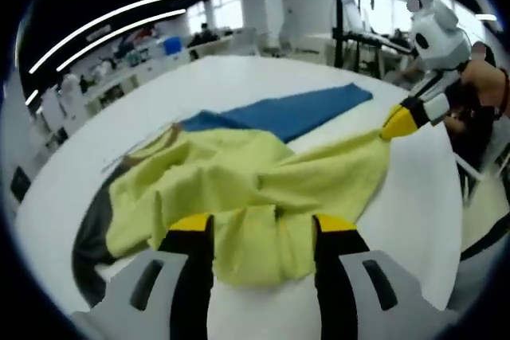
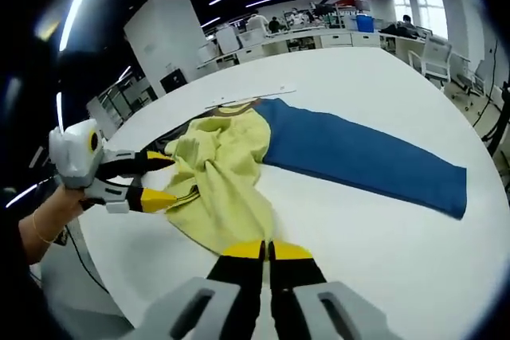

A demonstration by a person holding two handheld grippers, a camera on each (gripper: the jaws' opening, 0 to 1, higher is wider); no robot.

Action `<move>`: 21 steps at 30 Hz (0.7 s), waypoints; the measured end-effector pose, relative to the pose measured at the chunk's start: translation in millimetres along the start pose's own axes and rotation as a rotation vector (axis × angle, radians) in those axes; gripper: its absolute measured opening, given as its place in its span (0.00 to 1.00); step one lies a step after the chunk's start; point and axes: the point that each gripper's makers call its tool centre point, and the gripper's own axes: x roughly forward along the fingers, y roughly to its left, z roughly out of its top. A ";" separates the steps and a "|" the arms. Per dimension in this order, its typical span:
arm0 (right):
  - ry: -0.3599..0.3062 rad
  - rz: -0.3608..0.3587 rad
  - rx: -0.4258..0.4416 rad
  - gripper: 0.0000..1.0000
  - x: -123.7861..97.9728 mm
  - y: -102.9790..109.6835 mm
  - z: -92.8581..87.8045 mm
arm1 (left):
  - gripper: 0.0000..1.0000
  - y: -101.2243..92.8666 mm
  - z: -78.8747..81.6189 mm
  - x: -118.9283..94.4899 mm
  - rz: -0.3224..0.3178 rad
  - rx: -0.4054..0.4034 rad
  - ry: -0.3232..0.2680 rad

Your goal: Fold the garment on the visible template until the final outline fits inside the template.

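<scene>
A yellow garment (image 1: pixel 239 189) with a dark grey part (image 1: pixel 92 232) lies crumpled on the white table, partly over a long blue template (image 1: pixel 295 113). My left gripper (image 1: pixel 263 224) is open, and its jaws straddle the near hem of the garment. The right gripper (image 1: pixel 396 123) pinches a stretched corner of the cloth at the right. In the right gripper view, my right gripper (image 2: pixel 267 250) is shut on the yellow garment (image 2: pixel 219 173), which trails away toward the blue template (image 2: pixel 358 157). The left gripper (image 2: pixel 163 178) stands open at the cloth's left edge.
The white table (image 2: pixel 382 252) has a rounded edge close to both grippers. A person's hand (image 2: pixel 44 224) holds the left gripper. Desks, chairs and shelving (image 2: pixel 319 33) stand beyond the far side of the table.
</scene>
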 end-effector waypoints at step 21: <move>-0.009 0.007 0.010 0.00 -1.1 0.8 -0.8 | 0.33 11.2 -40.2 -21.7 0.179 -0.419 -0.029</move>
